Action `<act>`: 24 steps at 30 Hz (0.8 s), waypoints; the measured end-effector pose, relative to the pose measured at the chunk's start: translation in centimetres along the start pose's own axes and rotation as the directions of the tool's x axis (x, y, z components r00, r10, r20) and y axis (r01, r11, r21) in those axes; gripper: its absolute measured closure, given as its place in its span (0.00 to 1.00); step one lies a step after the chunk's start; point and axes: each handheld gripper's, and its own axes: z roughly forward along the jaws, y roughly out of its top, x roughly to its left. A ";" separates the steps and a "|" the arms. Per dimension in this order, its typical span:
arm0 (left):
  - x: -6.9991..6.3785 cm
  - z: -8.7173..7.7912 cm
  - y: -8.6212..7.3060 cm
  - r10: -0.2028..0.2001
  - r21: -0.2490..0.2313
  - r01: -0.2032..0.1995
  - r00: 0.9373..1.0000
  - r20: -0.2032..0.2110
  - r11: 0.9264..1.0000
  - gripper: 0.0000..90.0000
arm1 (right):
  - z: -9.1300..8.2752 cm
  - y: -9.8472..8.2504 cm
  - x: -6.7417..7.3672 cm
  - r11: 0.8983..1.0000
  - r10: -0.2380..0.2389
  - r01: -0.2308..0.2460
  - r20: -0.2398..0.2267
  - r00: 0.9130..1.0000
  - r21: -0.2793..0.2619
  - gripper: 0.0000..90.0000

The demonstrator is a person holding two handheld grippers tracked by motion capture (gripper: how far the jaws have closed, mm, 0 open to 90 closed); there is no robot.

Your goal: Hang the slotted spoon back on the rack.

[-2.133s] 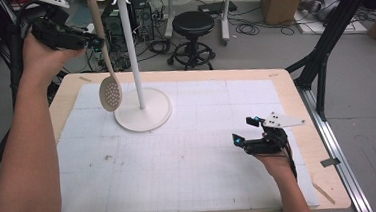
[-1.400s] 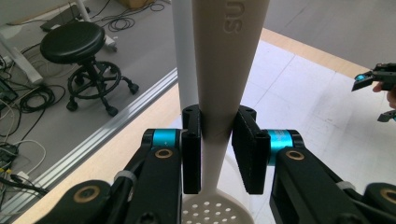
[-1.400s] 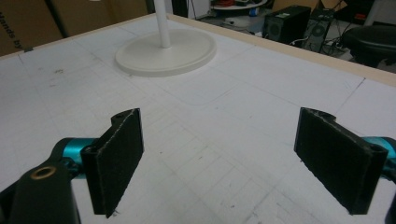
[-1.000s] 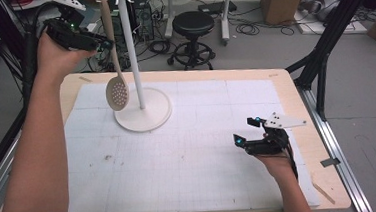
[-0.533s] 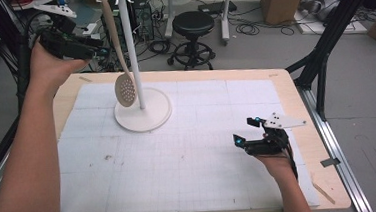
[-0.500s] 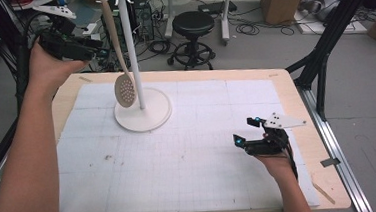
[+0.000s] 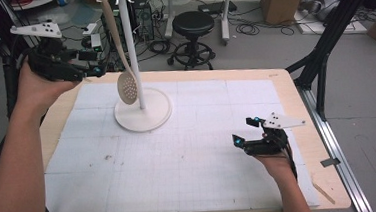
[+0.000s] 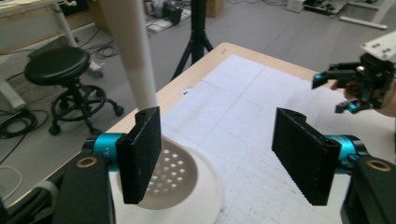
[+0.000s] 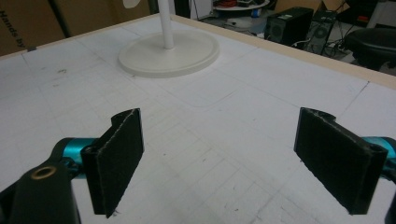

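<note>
A white hook stand (image 7: 142, 110) rises from the far left part of the table, its pole (image 7: 131, 50) topped by a ring of hooks. A pale slotted spoon (image 7: 127, 88) hangs from a hook, its holed head low beside the pole. My left gripper (image 7: 95, 60) is held in the air just left of the spoon's handle, open and apart from it. In the left gripper view the spoon (image 8: 173, 176) shows past the left jaw of that gripper (image 8: 217, 163), with nothing between the jaws. My right gripper (image 7: 244, 130) rests open on the mat at the right, empty (image 9: 219, 163).
A white gridded mat (image 7: 190, 161) covers the wooden table (image 7: 285, 86). The stand's round base (image 9: 168, 53) lies ahead of the right gripper. Behind the table are a black stool (image 7: 193, 28), cables, cardboard boxes and a black tripod leg (image 7: 323, 56).
The spoon has moved right, from beside my left gripper to hanging by the pole. My left gripper has sunk a little and stands apart from it. The right gripper has not moved.
</note>
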 end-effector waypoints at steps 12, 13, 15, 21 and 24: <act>-1.3 1.1 -4.0 0.005 -0.048 -0.001 0.996 0.087 0.999 0.28 | 0.0 0.0 0.0 1.000 0.000 0.000 -0.001 1.000 0.002 0.16; -1.4 1.3 -4.4 0.005 -0.052 0.000 0.995 0.096 0.999 0.27 | 0.0 0.0 0.0 1.000 0.000 0.000 -0.003 1.000 0.005 0.16; -1.7 1.7 -5.2 0.009 -0.055 -0.003 0.994 0.108 0.998 0.26 | 0.0 0.0 0.1 1.000 0.003 -0.003 -0.004 1.000 0.007 0.16; -2.5 2.6 -7.3 0.019 -0.092 -0.007 0.991 0.136 0.996 0.24 | 0.1 0.0 0.1 1.000 0.001 -0.001 -0.005 1.000 0.007 0.16; -3.1 2.9 -8.4 0.023 -0.107 -0.006 0.987 0.156 0.994 0.22 | 0.0 0.0 0.0 1.000 0.002 -0.002 -0.004 1.000 0.004 0.16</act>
